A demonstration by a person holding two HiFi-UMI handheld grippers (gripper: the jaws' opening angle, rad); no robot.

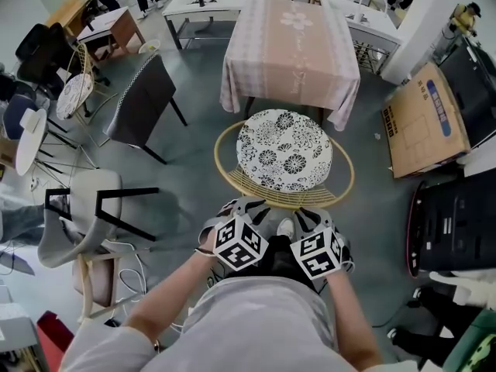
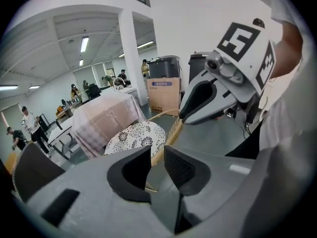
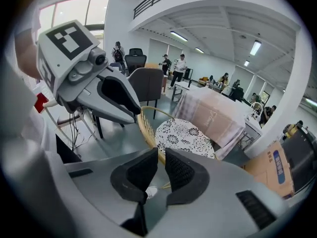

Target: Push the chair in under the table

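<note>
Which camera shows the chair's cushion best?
The head view: it looks down on the whole cushion, with its pattern and round outline clear. The left gripper view shows it slanted, its near edge hidden behind the jaws; the right gripper view likewise.

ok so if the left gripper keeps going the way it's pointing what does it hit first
Most likely the chair's rattan rim, which shows in the gap just ahead of the left gripper; the floral cushion lies beyond. Depth is hard to judge.
</note>
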